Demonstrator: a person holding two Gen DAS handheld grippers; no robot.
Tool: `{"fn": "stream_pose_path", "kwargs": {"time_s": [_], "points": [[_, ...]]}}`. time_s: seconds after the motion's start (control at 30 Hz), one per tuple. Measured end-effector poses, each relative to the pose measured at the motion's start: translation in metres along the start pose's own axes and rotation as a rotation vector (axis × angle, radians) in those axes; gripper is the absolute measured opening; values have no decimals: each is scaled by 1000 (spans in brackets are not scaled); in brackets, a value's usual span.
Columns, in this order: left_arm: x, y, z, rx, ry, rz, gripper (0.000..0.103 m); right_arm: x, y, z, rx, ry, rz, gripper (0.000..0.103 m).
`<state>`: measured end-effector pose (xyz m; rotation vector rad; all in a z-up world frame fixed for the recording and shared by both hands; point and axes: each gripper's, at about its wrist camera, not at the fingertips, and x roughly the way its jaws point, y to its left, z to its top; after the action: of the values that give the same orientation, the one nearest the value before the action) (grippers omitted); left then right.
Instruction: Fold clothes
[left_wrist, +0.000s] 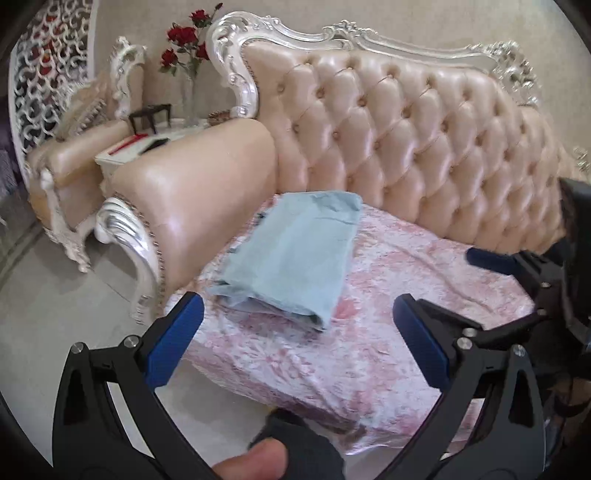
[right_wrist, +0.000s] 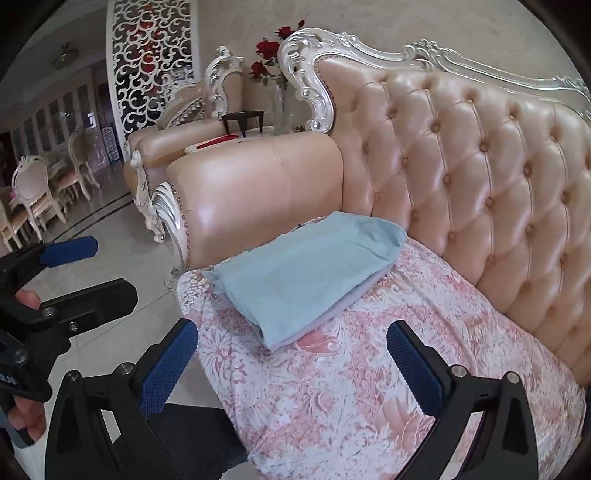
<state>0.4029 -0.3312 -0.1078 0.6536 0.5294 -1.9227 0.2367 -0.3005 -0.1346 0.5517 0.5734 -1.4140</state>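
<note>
Lying folded into a flat, layered rectangle, a pale blue garment (left_wrist: 291, 254) is being shown by the left wrist view on the pink floral seat cover (left_wrist: 388, 295) of a tufted leather sofa (left_wrist: 406, 129), close beside the armrest (left_wrist: 207, 192); the left gripper (left_wrist: 295, 339) is being held spread wide just short of it, with nothing between its blue pads (left_wrist: 173, 339), and part of the right gripper (left_wrist: 517, 266) is being caught at the frame's right edge. A glass vase (left_wrist: 190, 99) on the side table behind the armrest is being seen holding red roses (left_wrist: 184, 40). From the right wrist view, the same garment (right_wrist: 306, 277) is being seen resting square on the seat, its stacked edges facing the camera, while the right gripper (right_wrist: 291, 362) is likewise being held wide apart and empty, the left gripper (right_wrist: 66, 273) being visible off to the left. The cloth is being judged light, soft and limp, likely to sag if lifted; its stacked front edge is being judged the surest hold.
</note>
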Motion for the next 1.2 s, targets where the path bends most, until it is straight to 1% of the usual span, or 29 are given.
{"fn": "stream_pose_path", "kwargs": {"time_s": [0.07, 0.3, 0.5, 0.7, 0.87, 1.2], "points": [[2, -3, 1, 17, 0, 19, 103, 2, -3, -1, -3, 3, 5, 103], [4, -8, 2, 20, 10, 3, 103, 4, -9, -6, 16, 8, 16, 103], [6, -10, 3, 22, 15, -7, 103, 1, -8, -4, 5, 7, 15, 103], [2, -16, 2, 53, -13, 29, 103, 1, -7, -6, 1, 7, 13, 103], [0, -13, 1, 33, -30, 40, 102, 1, -8, -6, 6, 9, 16, 103], [4, -13, -4, 23, -8, 43, 103, 1, -7, -8, -3, 17, 13, 103]]}}
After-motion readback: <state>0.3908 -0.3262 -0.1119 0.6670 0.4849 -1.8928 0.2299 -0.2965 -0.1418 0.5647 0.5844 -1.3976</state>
